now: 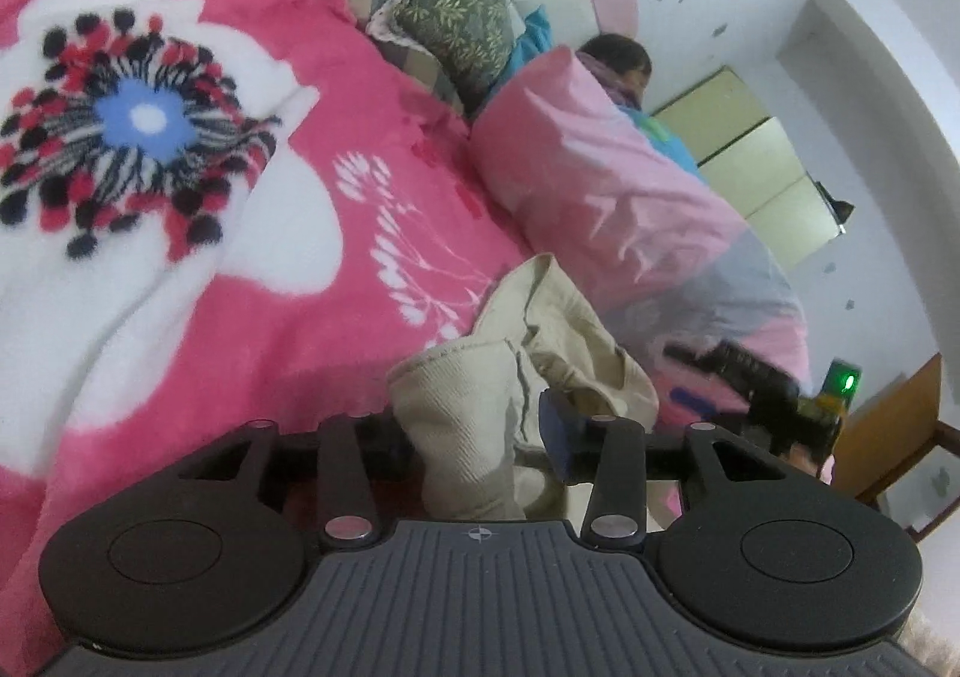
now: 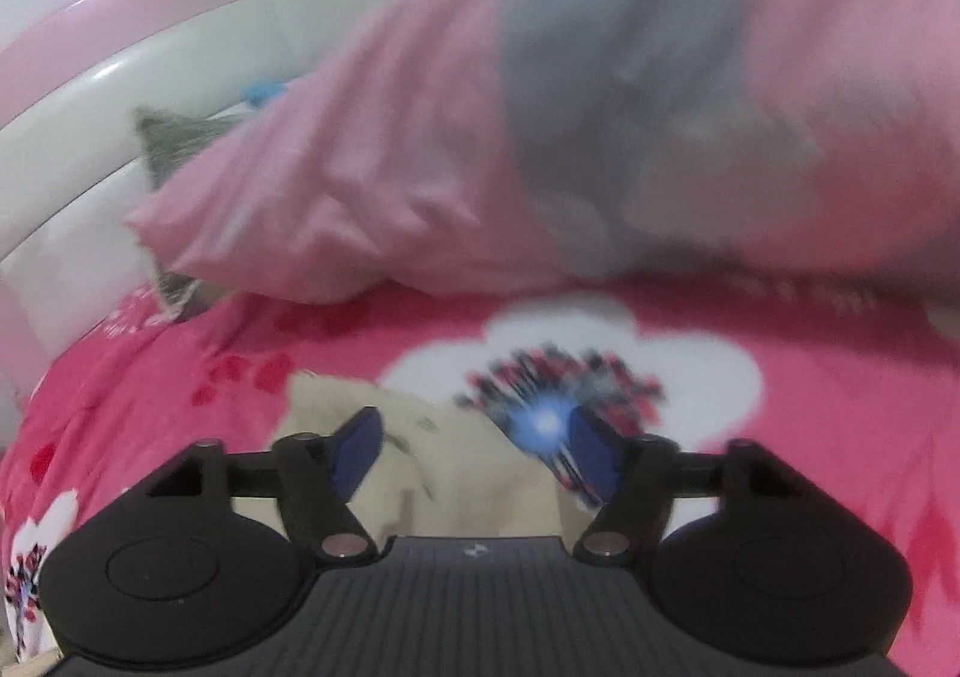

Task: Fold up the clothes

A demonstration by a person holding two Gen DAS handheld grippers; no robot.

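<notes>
A beige garment [image 1: 528, 353] with a ribbed cuff lies bunched on the pink flowered blanket [image 1: 312, 185]. Its ribbed end stands between the fingers of my left gripper [image 1: 474, 428]. The right blue pad [image 1: 558, 425] shows beside the cloth without pressing on it, and the left pad is hidden behind the cloth. In the right wrist view, which is blurred, my right gripper [image 2: 474, 452] hangs open above the same beige garment [image 2: 420, 449], with nothing gripped. The right gripper [image 1: 684, 374] also shows at the right of the left wrist view, beyond the garment.
A puffy pink and grey quilt [image 1: 600, 185] lies along the bed's far side, with a person's dark-haired head [image 1: 618, 56] beyond it. Patterned pillows [image 1: 456, 11] lean on the white headboard [image 2: 90, 137]. Wooden furniture [image 1: 888, 425] stands by the wall.
</notes>
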